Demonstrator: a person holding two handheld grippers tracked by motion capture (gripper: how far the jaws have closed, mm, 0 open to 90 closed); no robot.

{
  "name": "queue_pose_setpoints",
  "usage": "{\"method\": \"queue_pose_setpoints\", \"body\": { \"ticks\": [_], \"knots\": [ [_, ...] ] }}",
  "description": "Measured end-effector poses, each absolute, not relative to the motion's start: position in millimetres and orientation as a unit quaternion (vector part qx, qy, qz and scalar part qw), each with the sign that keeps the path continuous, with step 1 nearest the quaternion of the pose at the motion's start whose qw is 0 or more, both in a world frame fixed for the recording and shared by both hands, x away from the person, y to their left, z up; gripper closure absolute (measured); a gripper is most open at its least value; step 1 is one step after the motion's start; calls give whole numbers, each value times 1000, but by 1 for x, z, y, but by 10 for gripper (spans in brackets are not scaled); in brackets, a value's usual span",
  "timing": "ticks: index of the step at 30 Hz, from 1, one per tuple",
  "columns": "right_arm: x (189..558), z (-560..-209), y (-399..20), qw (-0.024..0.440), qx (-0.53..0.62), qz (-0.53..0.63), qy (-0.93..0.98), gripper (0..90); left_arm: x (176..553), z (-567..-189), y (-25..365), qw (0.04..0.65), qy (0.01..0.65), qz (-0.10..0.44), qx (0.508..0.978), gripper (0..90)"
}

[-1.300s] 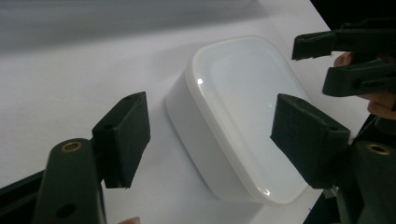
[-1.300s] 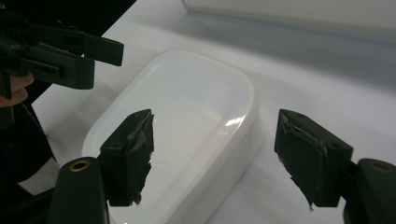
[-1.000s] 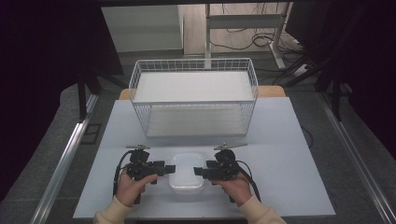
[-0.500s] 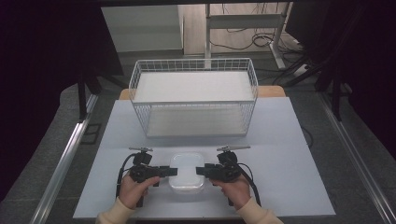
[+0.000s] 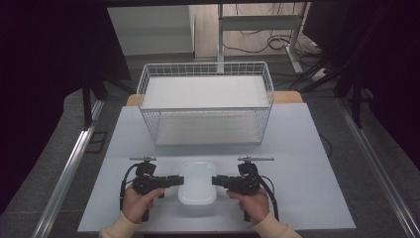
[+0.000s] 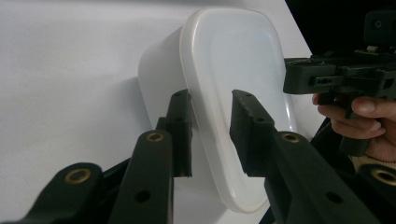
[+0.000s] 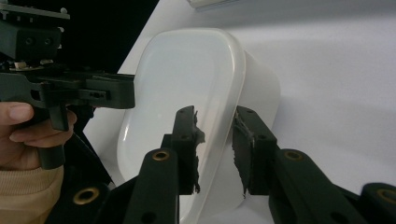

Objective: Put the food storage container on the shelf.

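While the white lidded container [image 5: 197,182] sat on the pale table [image 5: 307,163] near its front edge, well apart from the wire basket [image 5: 205,104] behind it, the left gripper [image 5: 174,180] met its left rim and the right gripper [image 5: 217,181] its right rim. Both pairs of jaws had just been closing. In each gripper view the lid's edge lay between the pads, one above and one below, seemingly pinched on both sides.
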State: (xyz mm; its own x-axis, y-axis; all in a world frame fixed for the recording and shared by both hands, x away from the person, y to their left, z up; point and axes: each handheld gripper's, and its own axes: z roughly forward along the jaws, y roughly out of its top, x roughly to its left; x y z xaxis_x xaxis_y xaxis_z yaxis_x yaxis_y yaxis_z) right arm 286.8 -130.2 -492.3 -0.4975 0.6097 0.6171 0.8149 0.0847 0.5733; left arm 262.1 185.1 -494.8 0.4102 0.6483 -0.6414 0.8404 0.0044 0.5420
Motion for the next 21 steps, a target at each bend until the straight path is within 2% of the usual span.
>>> {"method": "queue_pose_setpoints", "body": {
  "ticks": [10,21],
  "knots": [
    [279,-484,-135,102,-469,-484,-732,798,254,-485,189,481,516,-83,704,790],
    [275,-478,-134,70,-446,-492,-744,800,250,-480,188,486,504,-67,710,794]
  ]
}}
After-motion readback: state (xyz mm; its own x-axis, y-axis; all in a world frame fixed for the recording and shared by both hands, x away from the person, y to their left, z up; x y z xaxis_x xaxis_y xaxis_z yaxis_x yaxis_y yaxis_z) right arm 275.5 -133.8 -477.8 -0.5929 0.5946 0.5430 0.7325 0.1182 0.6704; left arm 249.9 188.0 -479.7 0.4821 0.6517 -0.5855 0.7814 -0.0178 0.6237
